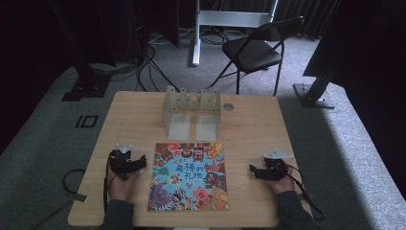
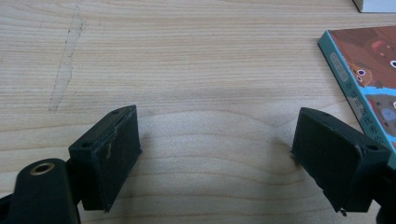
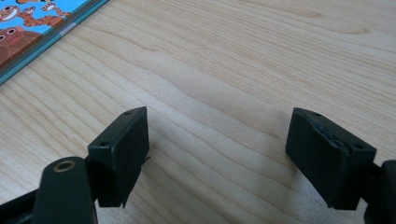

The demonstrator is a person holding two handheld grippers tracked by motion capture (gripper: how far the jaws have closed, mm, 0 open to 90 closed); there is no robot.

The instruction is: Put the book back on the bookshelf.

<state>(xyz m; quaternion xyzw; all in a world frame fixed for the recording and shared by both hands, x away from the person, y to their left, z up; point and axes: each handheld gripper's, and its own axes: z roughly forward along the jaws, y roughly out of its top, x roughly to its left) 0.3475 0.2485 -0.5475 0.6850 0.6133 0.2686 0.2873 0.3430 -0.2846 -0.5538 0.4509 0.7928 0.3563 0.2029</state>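
A colourful picture book (image 1: 189,176) lies flat in the middle of the wooden table (image 1: 139,115), cover up. My left gripper (image 1: 135,161) rests on the table just left of the book, open, with bare wood between its jaws. In the left gripper view the gripper (image 2: 215,154) points along the tabletop and the book's edge (image 2: 362,79) lies at the right. My right gripper (image 1: 254,170) sits on the table right of the book, open and holding nothing. In the right gripper view that gripper (image 3: 217,151) faces bare wood, with a corner of the book (image 3: 32,28) at the upper left.
A clear plastic slotted rack (image 1: 191,111) stands behind the book near the table's far edge. A small round disc (image 1: 228,106) lies beside it. A black folding chair (image 1: 256,50) stands on the carpet beyond the table. Cables trail on the floor at the left.
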